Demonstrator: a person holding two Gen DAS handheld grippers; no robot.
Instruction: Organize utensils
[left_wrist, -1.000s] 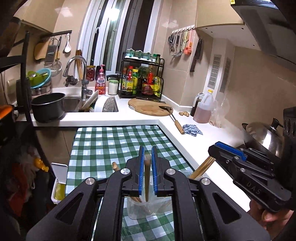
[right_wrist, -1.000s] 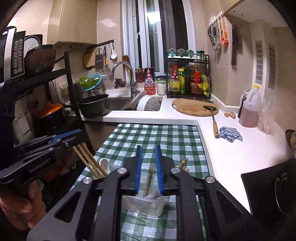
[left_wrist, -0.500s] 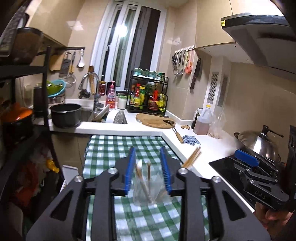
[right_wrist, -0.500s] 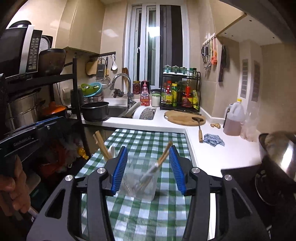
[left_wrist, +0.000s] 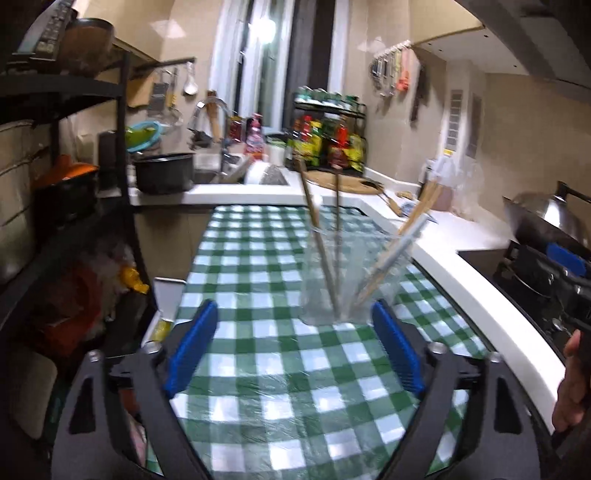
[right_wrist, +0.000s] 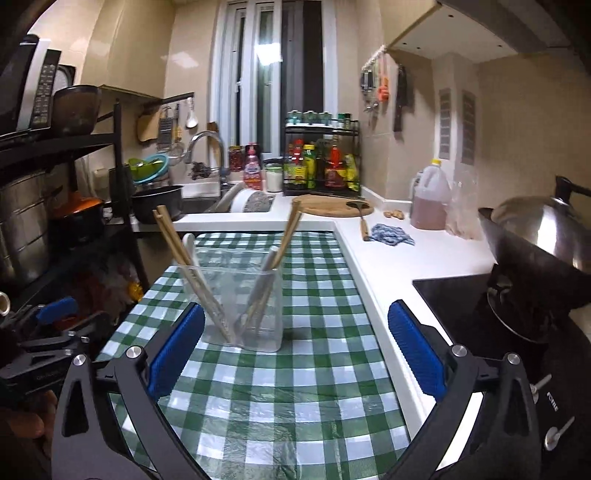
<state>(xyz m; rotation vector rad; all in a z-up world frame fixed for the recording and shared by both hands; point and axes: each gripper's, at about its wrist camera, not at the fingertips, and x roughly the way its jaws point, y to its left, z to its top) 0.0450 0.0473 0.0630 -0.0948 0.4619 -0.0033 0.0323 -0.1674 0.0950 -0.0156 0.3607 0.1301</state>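
Left gripper (left_wrist: 293, 350): black angular arms with triangular cut-outs, silver round screws at joints, blue ribbed pads (left_wrist: 192, 347). Right gripper (right_wrist: 295, 349): same build, black linkage, silver screws, blue ribbed pads (right_wrist: 415, 350). Small pale lettering on left gripper's side, too small to read. Bare hand (left_wrist: 570, 380) at handle; no sleeve visible.

Clear plastic cup (right_wrist: 245, 306); wooden chopsticks (right_wrist: 184, 258); glossy checked tablecloth (right_wrist: 314, 387).

Clear cup (right_wrist: 255, 306) upright on checked cloth, holding chopsticks (right_wrist: 184, 254), spoons.
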